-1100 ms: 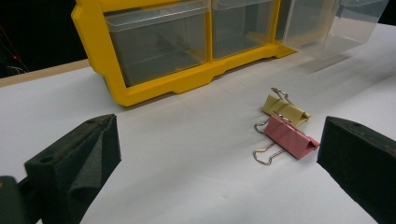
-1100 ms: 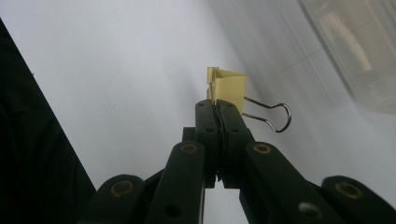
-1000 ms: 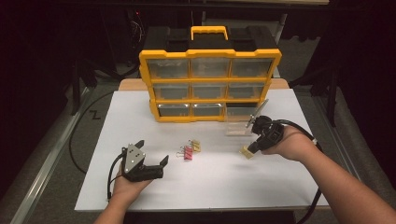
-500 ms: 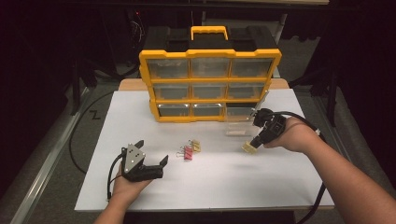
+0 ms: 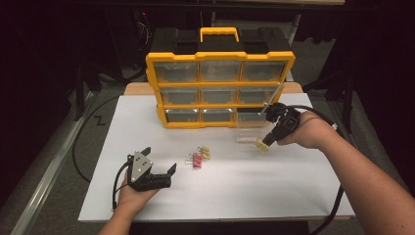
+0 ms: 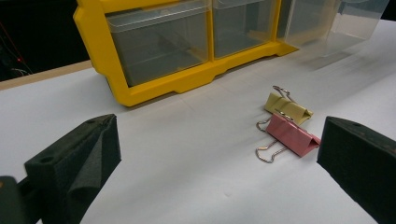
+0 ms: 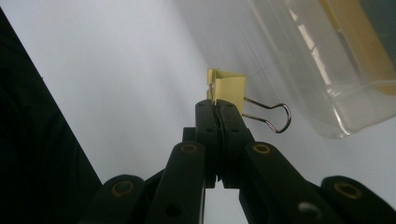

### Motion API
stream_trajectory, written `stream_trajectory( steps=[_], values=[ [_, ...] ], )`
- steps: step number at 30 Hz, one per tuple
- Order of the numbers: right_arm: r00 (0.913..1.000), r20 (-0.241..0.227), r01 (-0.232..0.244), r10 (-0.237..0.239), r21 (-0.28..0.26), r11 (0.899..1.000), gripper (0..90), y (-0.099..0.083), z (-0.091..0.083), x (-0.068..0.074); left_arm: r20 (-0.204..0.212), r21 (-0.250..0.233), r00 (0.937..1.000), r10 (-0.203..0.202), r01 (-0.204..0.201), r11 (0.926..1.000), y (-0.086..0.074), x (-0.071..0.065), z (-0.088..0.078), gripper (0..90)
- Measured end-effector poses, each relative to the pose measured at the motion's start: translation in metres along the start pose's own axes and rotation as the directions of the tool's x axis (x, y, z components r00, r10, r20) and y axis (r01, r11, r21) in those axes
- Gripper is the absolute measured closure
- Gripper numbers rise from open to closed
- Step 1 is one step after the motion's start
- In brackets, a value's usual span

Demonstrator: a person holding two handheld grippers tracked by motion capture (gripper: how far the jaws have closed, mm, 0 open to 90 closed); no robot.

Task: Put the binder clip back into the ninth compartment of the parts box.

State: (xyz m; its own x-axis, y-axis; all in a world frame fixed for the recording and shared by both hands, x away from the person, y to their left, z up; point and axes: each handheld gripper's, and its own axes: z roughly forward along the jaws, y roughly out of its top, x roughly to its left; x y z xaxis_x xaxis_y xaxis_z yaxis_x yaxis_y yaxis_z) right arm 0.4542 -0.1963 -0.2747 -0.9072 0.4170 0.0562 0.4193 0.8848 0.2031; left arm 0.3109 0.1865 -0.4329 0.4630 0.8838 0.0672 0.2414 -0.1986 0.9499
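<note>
Right gripper view: right gripper (image 7: 218, 108) pinches a yellow metal binder clip (image 7: 227, 88) beside the clear plastic drawer (image 7: 327, 70). Recommended: carry it fully over the drawer rim before release. Left gripper (image 6: 219, 154) rests spread wide.

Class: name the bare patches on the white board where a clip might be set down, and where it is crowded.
Free: between the left gripper and the organizer, and the near right corner. Crowded: around the pink clip, the clear drawer and the right gripper.
</note>
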Motion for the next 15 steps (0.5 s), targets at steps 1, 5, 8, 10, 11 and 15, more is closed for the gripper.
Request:
stream_trajectory(
  steps=[1,5,8,10,11,15],
  values=[
    [1.0000,0.002,0.004,-0.004,-0.001,1.000,90.0,0.001,-0.001,-0.001,0.000,0.000,1.0000,-0.001,0.001,1.0000,0.000,0.000,0.000,0.3],
    [0.9998,0.016,0.007,-0.007,-0.001,1.000,90.0,0.006,-0.005,-0.002,0.000,-0.003,1.0000,-0.003,0.003,1.0000,0.000,0.000,0.000,0.3],
    [0.9995,0.026,0.018,-0.019,0.004,1.000,90.0,0.010,-0.009,-0.004,0.001,-0.003,1.0000,-0.003,0.003,1.0000,0.000,0.000,0.000,0.3],
    [0.9994,0.030,0.015,-0.015,0.006,1.000,90.0,0.013,-0.010,-0.004,0.001,-0.005,1.0000,-0.003,0.003,1.0000,0.000,0.000,0.000,0.3],
    [0.9992,0.034,0.022,-0.022,0.007,1.000,90.0,0.014,-0.011,-0.004,0.001,-0.005,1.0000,-0.003,0.003,1.0000,0.000,0.000,0.000,0.3],
    [0.9992,0.031,0.026,-0.026,0.006,1.000,90.0,0.020,-0.013,-0.005,0.002,-0.005,1.0000,-0.003,0.003,1.0000,0.000,0.000,0.000,0.3]
  ],
)
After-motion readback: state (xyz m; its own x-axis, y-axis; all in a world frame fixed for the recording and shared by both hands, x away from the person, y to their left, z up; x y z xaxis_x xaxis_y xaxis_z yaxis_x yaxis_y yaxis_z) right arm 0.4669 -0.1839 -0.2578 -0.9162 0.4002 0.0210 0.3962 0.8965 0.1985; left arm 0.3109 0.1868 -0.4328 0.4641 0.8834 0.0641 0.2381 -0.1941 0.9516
